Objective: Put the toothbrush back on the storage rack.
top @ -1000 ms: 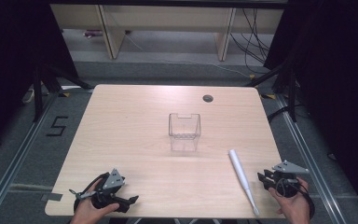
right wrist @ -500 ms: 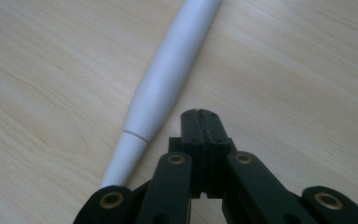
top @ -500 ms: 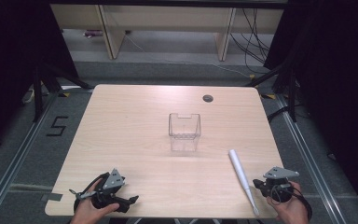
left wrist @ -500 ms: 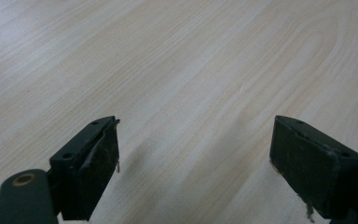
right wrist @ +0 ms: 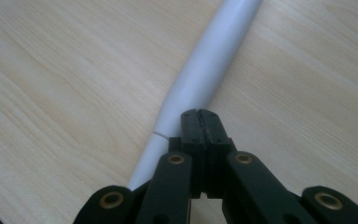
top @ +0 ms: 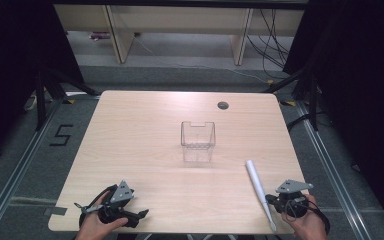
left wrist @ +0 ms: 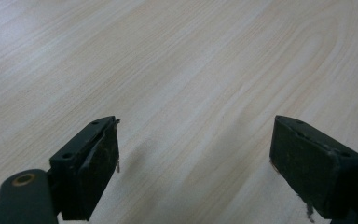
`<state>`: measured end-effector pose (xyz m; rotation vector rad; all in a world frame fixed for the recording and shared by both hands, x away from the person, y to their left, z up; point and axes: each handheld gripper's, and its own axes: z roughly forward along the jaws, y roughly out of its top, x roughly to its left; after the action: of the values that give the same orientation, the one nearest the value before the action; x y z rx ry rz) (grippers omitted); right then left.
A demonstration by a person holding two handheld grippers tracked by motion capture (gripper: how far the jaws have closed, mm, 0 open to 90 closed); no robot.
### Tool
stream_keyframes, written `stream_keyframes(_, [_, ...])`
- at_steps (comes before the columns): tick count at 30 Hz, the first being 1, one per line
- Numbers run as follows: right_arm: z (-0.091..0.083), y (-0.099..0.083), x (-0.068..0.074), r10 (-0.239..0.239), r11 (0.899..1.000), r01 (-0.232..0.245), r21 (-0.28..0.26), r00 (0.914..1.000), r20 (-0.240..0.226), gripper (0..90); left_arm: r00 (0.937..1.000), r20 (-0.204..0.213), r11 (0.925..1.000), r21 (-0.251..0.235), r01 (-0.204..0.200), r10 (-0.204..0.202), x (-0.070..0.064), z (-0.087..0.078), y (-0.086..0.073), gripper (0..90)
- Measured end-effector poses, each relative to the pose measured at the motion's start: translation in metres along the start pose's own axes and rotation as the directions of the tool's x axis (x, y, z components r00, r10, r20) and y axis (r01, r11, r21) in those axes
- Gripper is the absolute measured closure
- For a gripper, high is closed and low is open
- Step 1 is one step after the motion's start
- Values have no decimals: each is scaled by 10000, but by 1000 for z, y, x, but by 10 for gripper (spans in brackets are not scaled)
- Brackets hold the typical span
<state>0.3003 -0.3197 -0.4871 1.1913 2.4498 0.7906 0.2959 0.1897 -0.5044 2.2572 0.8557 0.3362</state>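
The pen [top: 258,190] lies at the worktop's [top: 145,135] five o'clock, long axis running eleven to five. My right gripper [right wrist: 199,122] sits over its near end, fingers pressed together, empty; my left gripper [left wrist: 193,154], well apart, gapes wide

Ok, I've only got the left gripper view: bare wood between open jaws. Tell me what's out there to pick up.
Observer: A white pen lies near the table's near-right corner, in the high view.
Operator: Report the right side.
Observer: The right gripper sits over the pen's near part, jaws shut together, not around it.
Operator: Name anything else.
Observer: A clear open box stands at mid-table.
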Motion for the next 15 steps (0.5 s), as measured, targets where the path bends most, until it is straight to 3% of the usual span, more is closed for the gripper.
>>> stream_keyframes(6, [2,2,4,-217,9998,218,25,9998,-37,900,10000,-6,10000,33,-16,16,0,0,0,149])
stream_keyframes(7, [3,2,7,-32,10000,32,45,9999,-104,900,10000,-5,10000,38,-22,22,0,0,0,149])
stream_keyframes(10, [6,6,10,-497,9986,494,-201,9987,-101,900,10000,5,10000,4,1,-1,0,0,0,150])
stream_keyframes(12, [5,8,12,-501,9987,501,-5,9986,-170,899,10000,1,10000,3,-3,3,0,0,0,149])
stream_keyframes(13, [5,9,11,-724,9974,723,-25,9970,-286,899,10000,9,10000,2,2,-2,0,0,0,149])
stream_keyframes(15, [7,10,15,-690,9975,687,-163,9974,-220,897,10000,13,10000,45,-20,20,0,0,0,150])
